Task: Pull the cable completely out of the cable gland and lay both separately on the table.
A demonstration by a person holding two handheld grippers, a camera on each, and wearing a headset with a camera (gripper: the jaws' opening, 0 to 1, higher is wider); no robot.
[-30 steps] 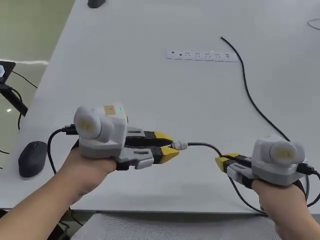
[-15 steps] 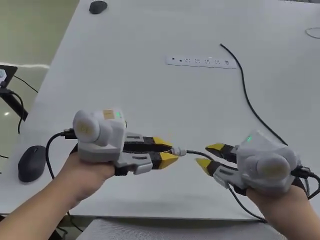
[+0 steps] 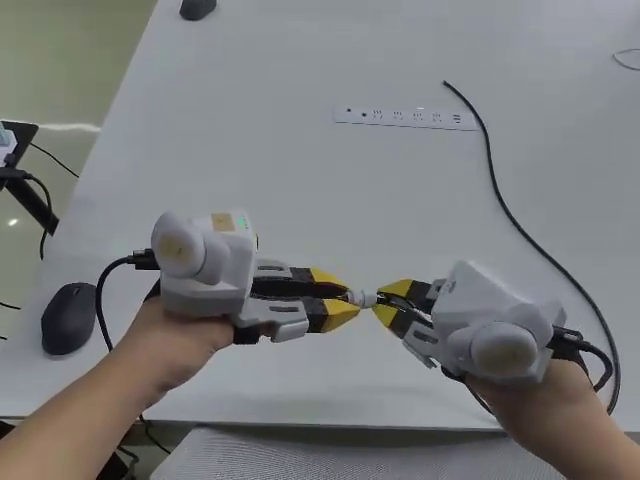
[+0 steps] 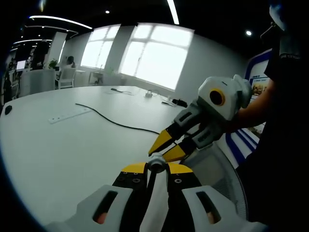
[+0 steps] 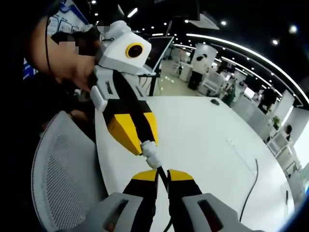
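Two grippers meet above the near edge of the worktop. The cable gland is clenched in the left gripper's fingers, and the right gripper pinches the cable just beside it. The pull-out looks about to begin and calls for a straight draw apart. How much cable sits inside the gland is hidden.

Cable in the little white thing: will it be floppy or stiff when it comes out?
Probably floppy: the cable is very thin where it runs between the right hand-held gripper's jaws. It is likely light too. Its skin looks smooth, so it may slide out of the cable gland easily.
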